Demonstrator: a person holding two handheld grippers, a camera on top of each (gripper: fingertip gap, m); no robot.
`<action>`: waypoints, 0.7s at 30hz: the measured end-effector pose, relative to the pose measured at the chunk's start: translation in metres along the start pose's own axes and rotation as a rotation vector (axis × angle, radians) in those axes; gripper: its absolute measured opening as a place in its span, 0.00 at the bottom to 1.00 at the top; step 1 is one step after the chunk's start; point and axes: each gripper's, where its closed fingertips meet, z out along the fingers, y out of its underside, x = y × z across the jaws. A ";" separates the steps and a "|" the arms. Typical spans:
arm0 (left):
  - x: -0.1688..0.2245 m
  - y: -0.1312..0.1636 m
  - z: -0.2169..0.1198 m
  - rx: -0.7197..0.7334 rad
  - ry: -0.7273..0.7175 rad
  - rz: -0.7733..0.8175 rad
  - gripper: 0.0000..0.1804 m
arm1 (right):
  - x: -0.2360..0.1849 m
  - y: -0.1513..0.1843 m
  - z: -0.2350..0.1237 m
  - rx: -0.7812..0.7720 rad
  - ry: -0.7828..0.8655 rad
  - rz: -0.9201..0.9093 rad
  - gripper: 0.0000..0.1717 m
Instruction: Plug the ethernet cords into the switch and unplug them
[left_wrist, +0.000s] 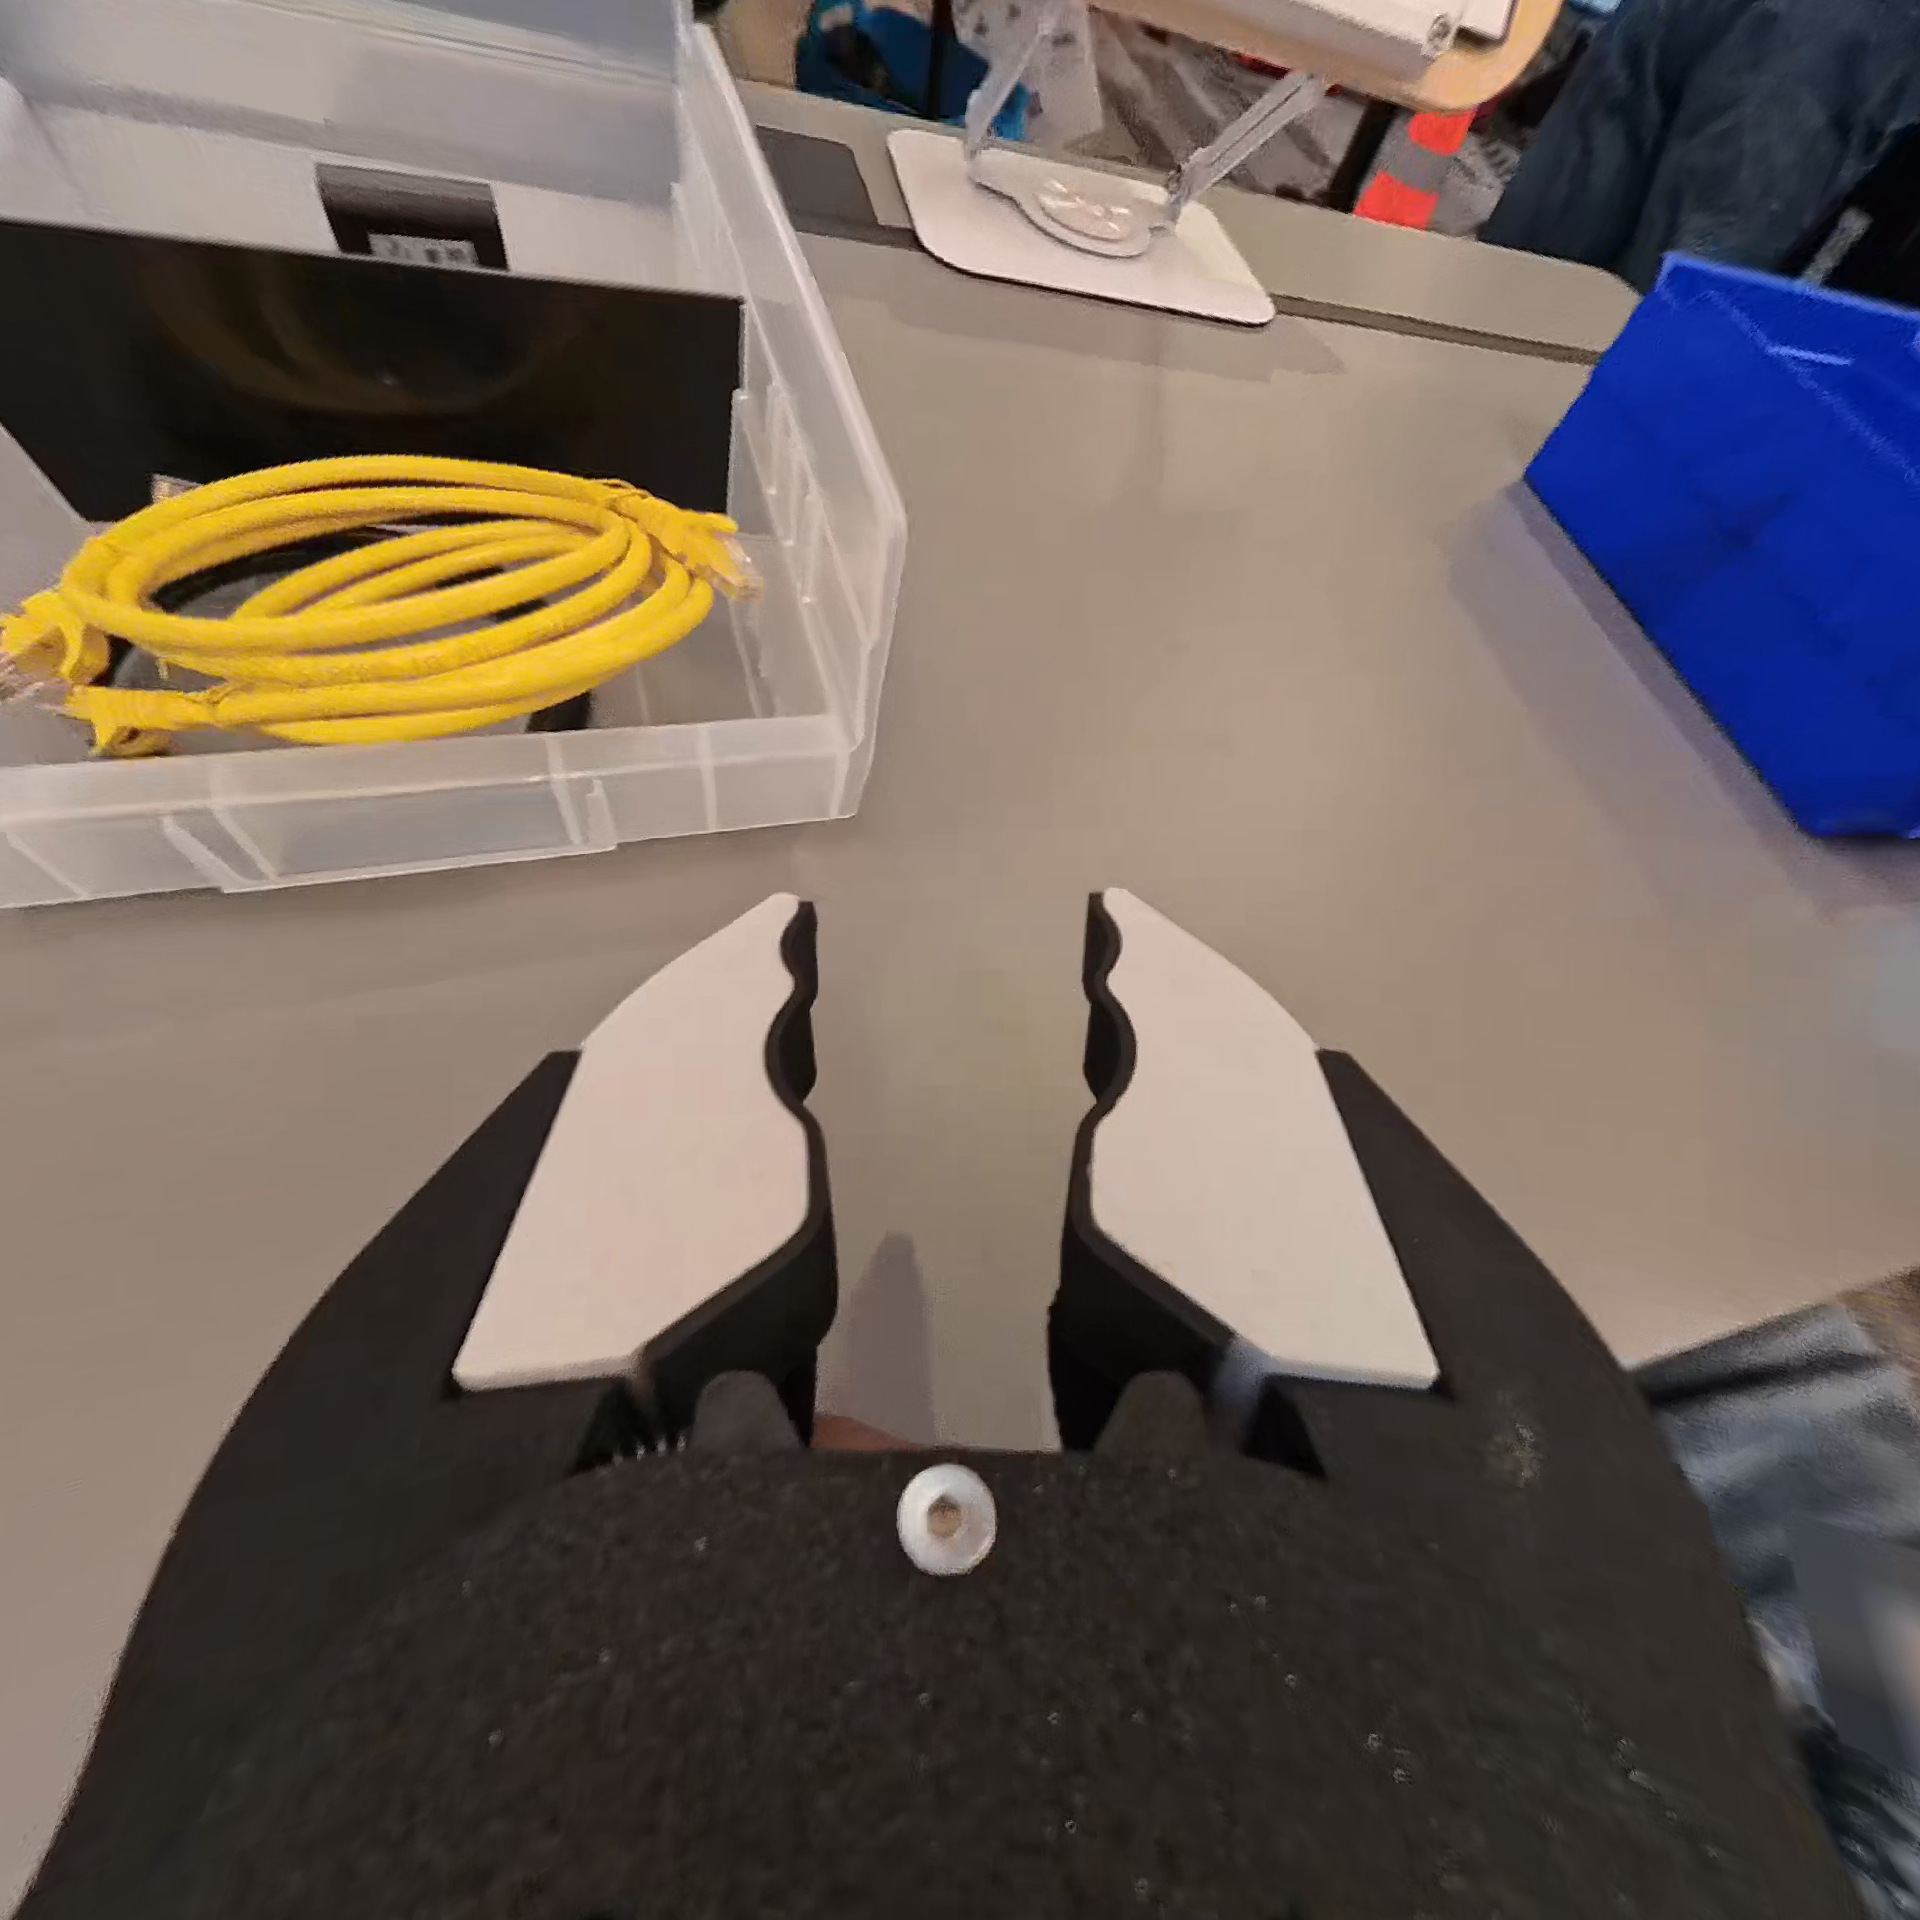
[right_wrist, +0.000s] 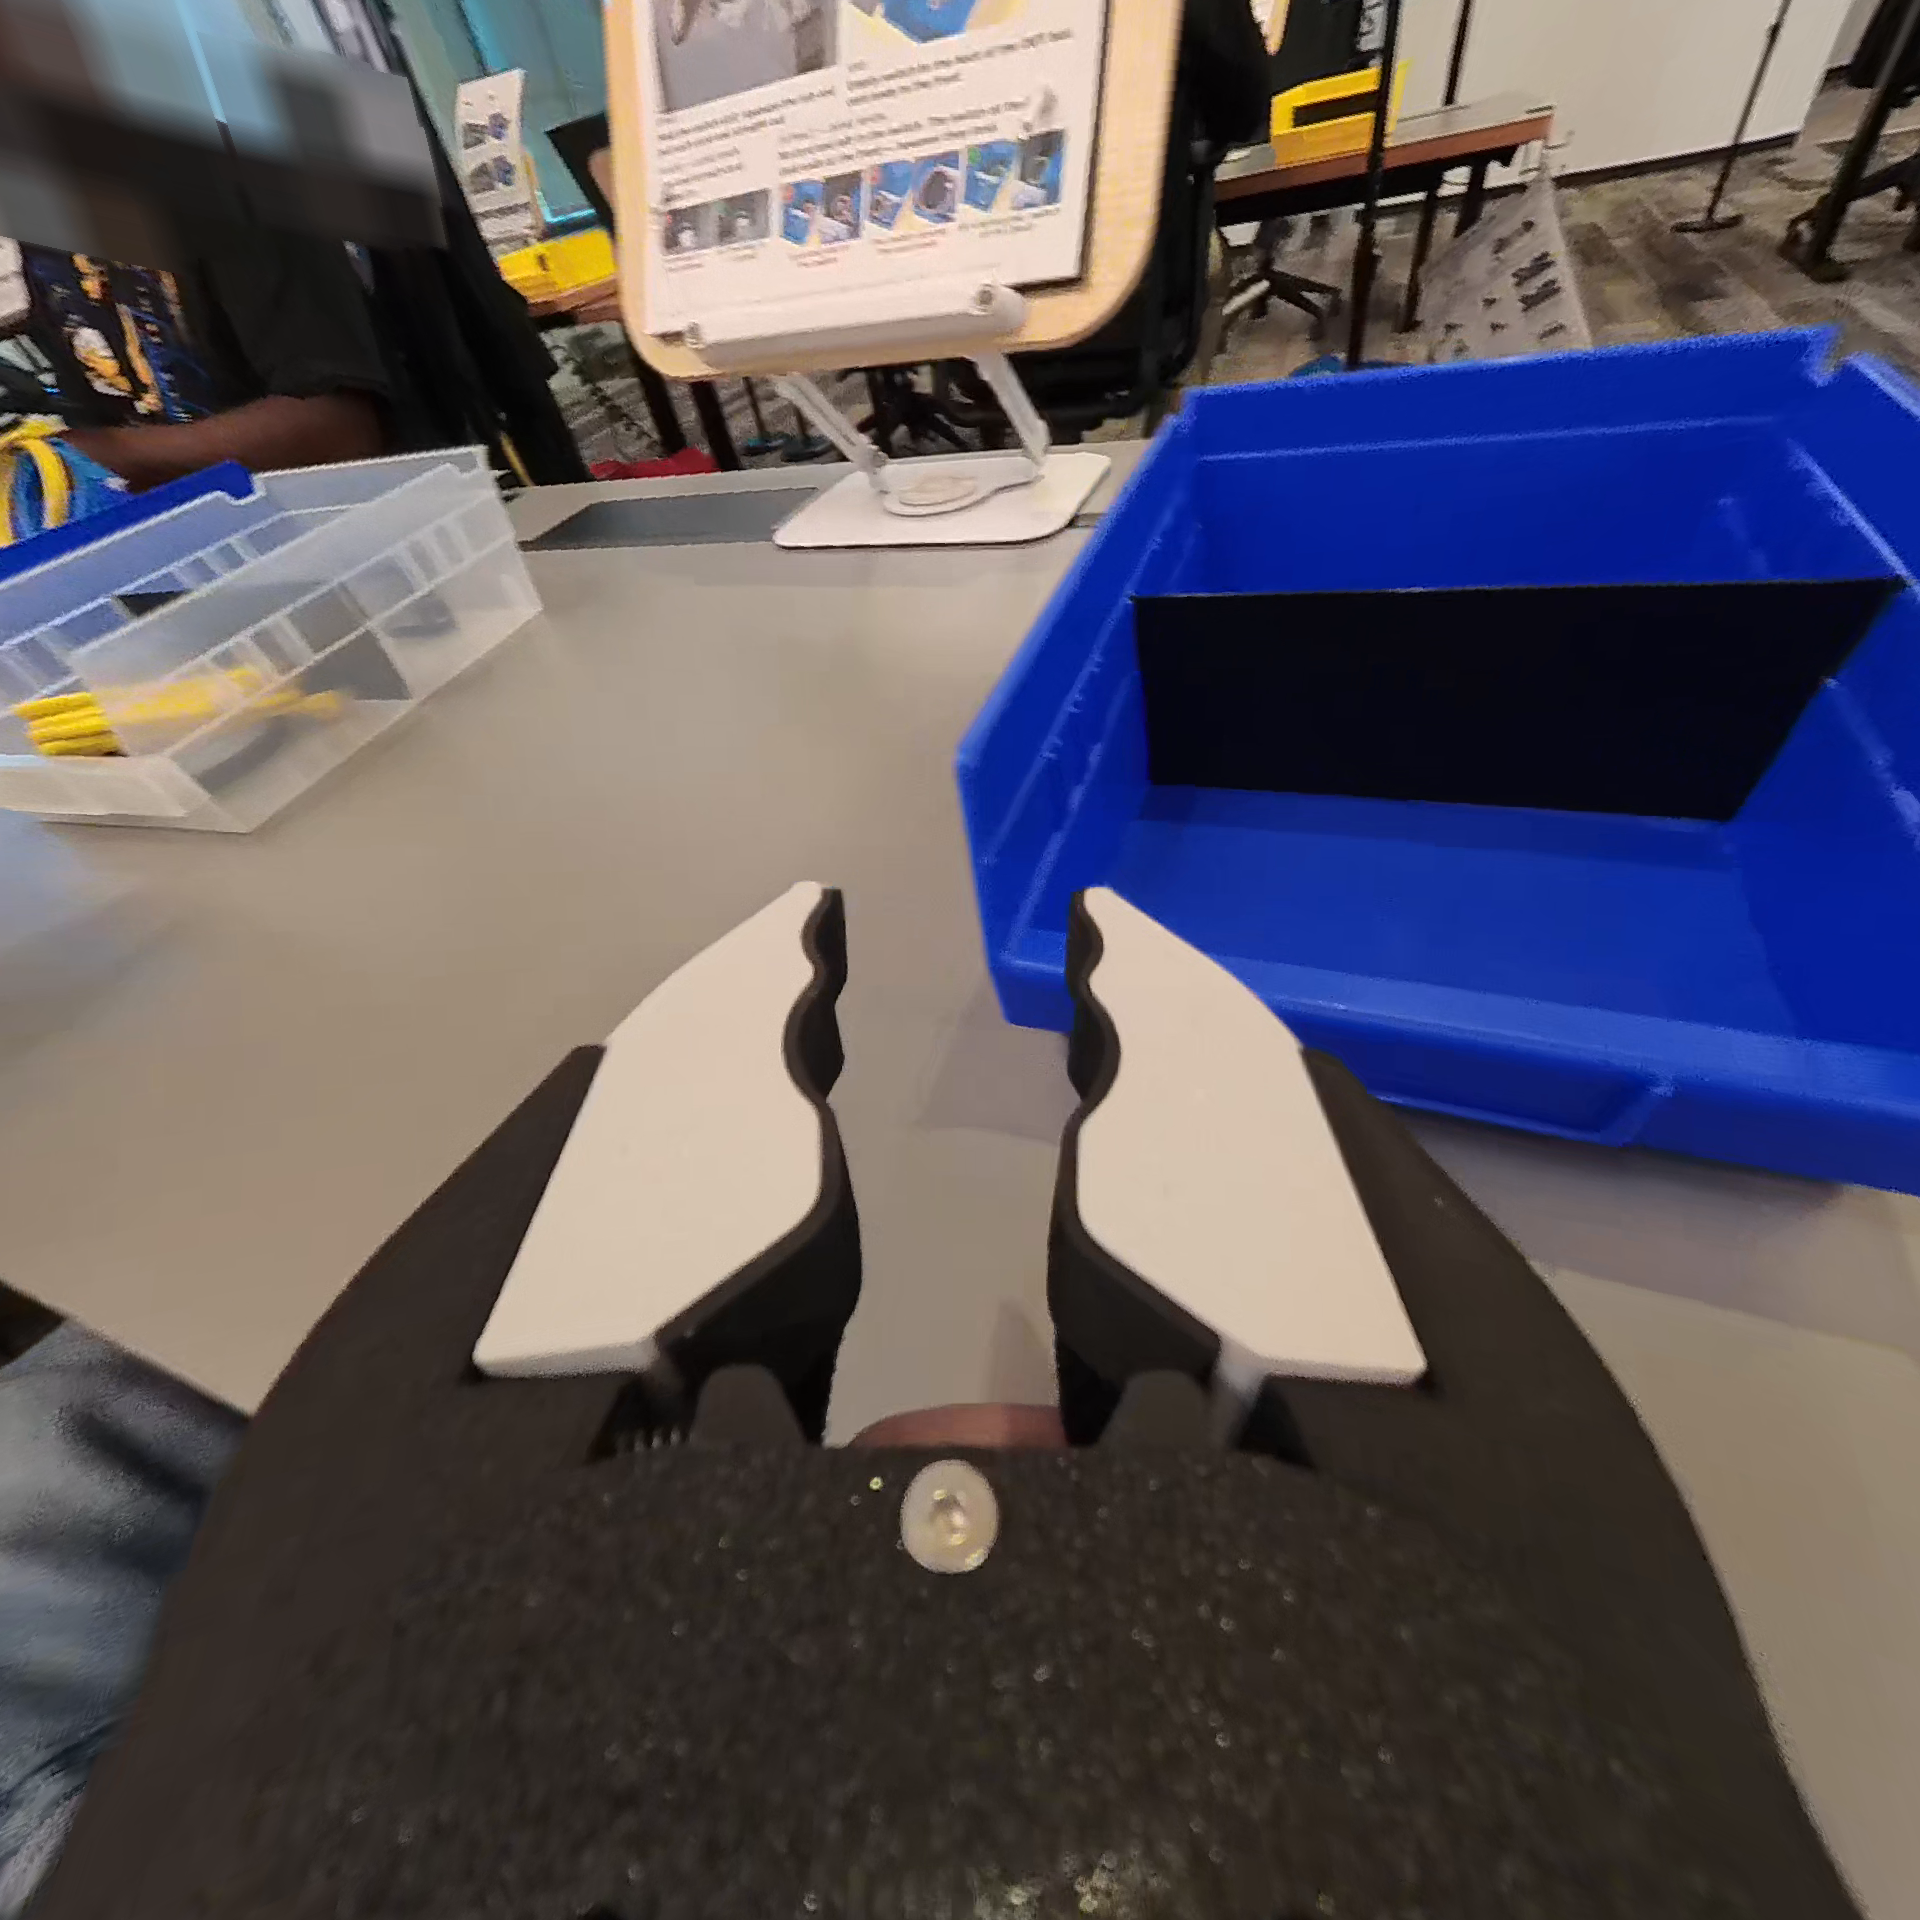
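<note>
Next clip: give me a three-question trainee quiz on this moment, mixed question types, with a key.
1. True or false: the yellow ethernet cords lie coiled inside the clear plastic box.
2. What does the left gripper hold?
A. a cord
B. nothing
C. a plug
3. Fill in: a black divider stands across the ___ bin.

Key:
1. True.
2. B; like the right gripper, it is open over the bare grey table.
3. Blue.

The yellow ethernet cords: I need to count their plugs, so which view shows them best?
The left wrist view: the coiled yellow ethernet cords lie close and unobstructed in the clear bin. The right wrist view shows only blurred yellow patches through that bin's walls, far off.
</note>
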 end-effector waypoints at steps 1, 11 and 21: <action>0.004 -0.004 -0.002 -0.024 0.024 -0.009 0.28 | -0.008 -0.002 0.000 -0.002 -0.020 -0.005 0.23; -0.038 -0.134 0.064 -0.284 -0.083 0.122 0.34 | -0.096 0.019 0.015 -0.115 -0.279 -0.058 0.25; -0.163 -0.135 0.215 -0.775 -0.330 0.028 0.42 | -0.124 0.029 0.020 -0.201 -0.426 0.098 0.26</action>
